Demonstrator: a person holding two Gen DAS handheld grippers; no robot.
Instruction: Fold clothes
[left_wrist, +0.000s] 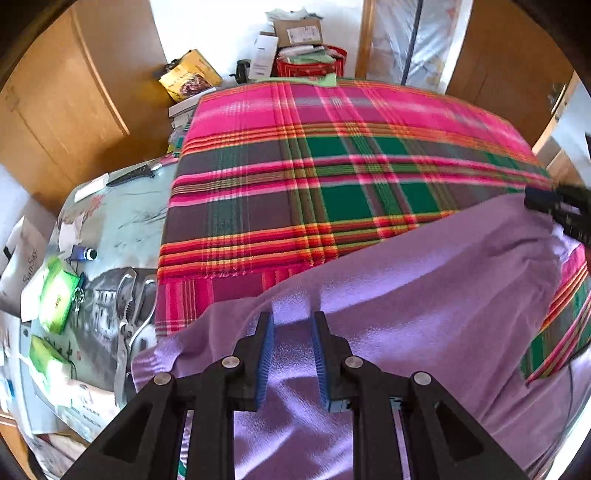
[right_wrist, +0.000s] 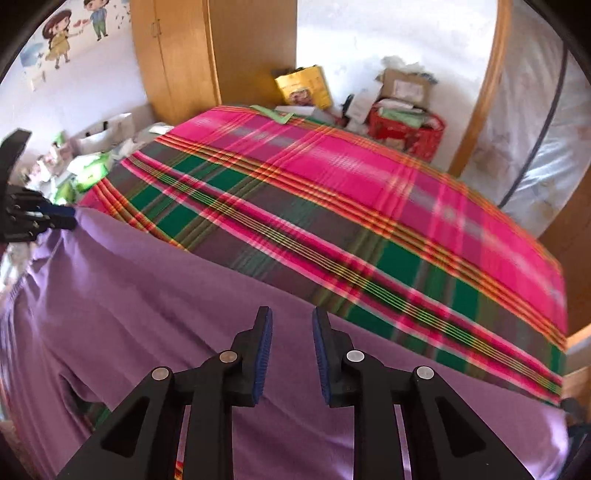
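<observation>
Left gripper (left_wrist: 293, 325): blue-padded black fingers spread, a raised ridge of the soft lilac fabric garment (left_wrist: 424, 295) sitting between the pads; whether they grip it cannot be told. Right gripper (right_wrist: 292, 321): fingers spread above the same garment (right_wrist: 155, 306), pinching nothing. The garment lies across the near side of the pink, green and orange plaid bedspread (left_wrist: 332, 155), which extends toward twelve o'clock. A red basket of papers (right_wrist: 410, 129) stands at one o'clock beyond the bedspread.
</observation>
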